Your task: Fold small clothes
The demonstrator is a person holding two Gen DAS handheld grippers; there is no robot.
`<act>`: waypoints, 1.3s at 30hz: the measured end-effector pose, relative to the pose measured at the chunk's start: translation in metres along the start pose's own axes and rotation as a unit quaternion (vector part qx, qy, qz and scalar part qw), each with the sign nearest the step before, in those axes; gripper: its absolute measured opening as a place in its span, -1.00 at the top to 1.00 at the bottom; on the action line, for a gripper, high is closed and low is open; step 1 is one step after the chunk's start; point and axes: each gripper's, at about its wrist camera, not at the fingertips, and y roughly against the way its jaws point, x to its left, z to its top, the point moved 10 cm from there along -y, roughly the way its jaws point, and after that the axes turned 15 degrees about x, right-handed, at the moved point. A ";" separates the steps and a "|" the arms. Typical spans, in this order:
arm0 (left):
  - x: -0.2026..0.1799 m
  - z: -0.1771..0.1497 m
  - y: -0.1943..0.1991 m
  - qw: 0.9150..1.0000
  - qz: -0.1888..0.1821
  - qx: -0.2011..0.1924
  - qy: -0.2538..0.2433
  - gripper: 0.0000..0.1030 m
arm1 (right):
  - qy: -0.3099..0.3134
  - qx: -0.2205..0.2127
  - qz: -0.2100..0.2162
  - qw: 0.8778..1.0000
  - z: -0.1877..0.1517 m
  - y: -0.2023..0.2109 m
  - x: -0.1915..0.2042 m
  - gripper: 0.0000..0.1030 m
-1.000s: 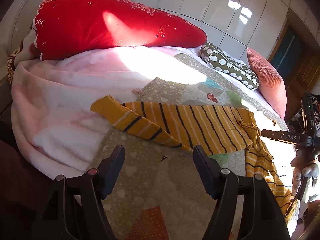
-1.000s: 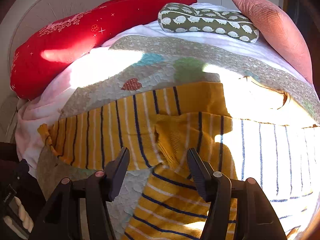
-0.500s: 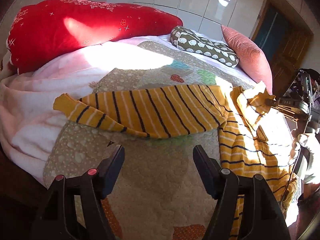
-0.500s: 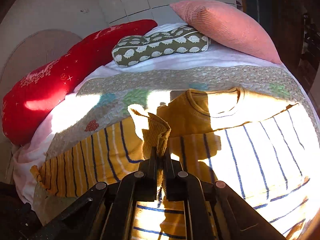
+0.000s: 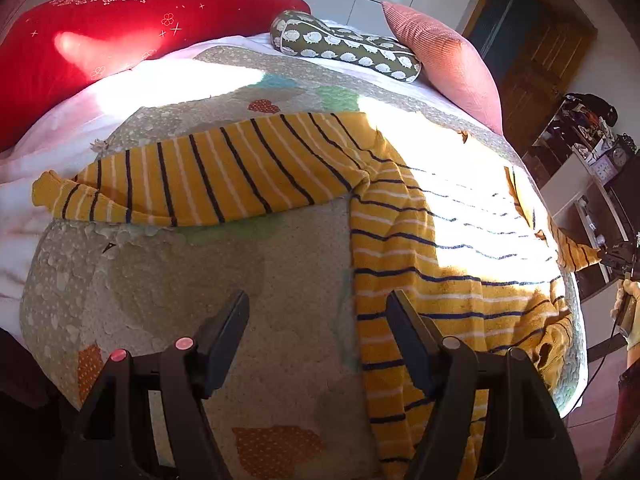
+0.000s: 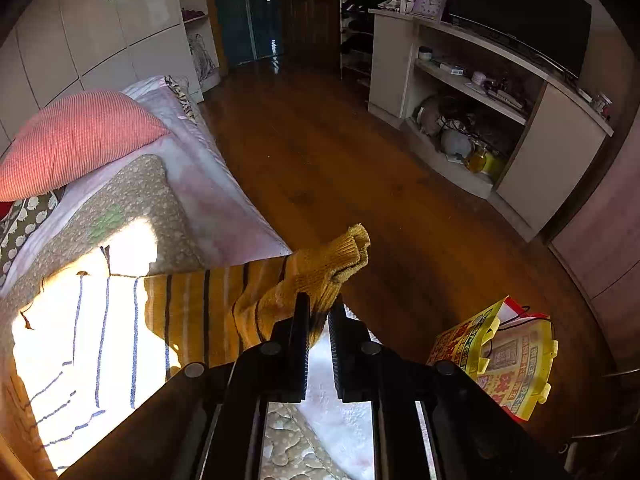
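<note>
Above bed (image 5: 280,280), right claw (image 6: 319,312) pinches sweater cuff (image 6: 332,264); left claw (image 5: 318,320) gapes.

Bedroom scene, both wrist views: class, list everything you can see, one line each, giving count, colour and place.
Sweater: one, yellow with dark and white stripes, spread on the quilt.
Sleeve cuff: one, yellow, pinched beyond the bed edge.
Quilt: one, grey-beige patterned, on the bed.
Pillows: red, olive patterned, pink ribbed, at the bed's far end.
Bag: one, yellow-red, on the wooden floor.
Shelf unit: one, white, against the wall.
Left gripper: open, above the quilt.
Right gripper: shut on the cuff.
</note>
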 end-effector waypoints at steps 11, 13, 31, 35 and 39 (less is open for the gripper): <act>-0.027 -0.043 -0.022 0.998 -0.024 0.042 -0.038 -0.38 | 0.091 0.084 0.269 0.955 -0.164 0.013 0.076 -0.04; -0.031 -0.052 -0.028 0.997 -0.035 0.053 -0.044 -0.44 | 0.099 0.099 0.291 0.946 -0.197 0.014 0.086 -0.04; -0.078 -0.118 -0.038 0.983 -0.117 0.115 -0.078 -0.39 | 0.096 0.089 0.303 0.944 -0.285 0.026 0.104 -0.21; -0.089 -0.129 -0.045 0.982 -0.087 0.132 -0.104 0.70 | 0.132 0.032 0.281 0.950 -0.288 0.059 0.114 -0.21; -0.085 -0.127 -0.045 0.982 -0.105 0.136 -0.084 0.77 | 0.235 0.004 0.243 0.941 -0.307 0.076 0.142 -0.22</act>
